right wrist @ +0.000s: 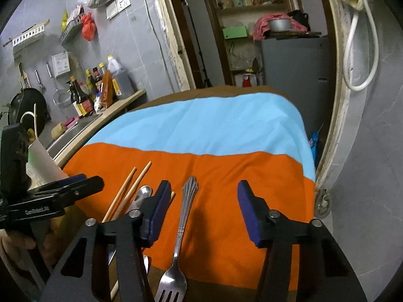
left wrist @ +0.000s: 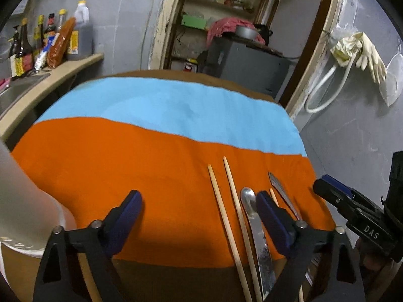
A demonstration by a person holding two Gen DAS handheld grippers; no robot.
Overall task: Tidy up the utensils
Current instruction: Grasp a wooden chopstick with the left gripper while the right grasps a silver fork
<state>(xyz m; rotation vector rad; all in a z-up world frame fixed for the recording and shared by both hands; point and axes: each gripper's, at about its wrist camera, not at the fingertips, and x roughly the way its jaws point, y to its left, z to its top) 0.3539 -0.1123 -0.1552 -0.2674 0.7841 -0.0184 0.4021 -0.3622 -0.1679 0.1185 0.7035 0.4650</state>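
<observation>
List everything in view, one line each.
chopsticks: two clear plus the tip of a third, pale wood, on the orange cloth
knife: one, steel, right of the chopsticks
fork: one, silver, tines nearest the camera
orange cloth: one, near half of the table
blue cloth: one, far half
sauce bottles: several, dark, counter at left
rubber gloves: pale yellow, on the right wall
left hand-held gripper: open, nothing held
right hand-held gripper: open, around the fork handle

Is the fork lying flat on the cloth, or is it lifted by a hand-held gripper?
Lying flat. The fork rests on the orange cloth, between the open fingers of the right hand-held gripper, which do not touch it.
</observation>
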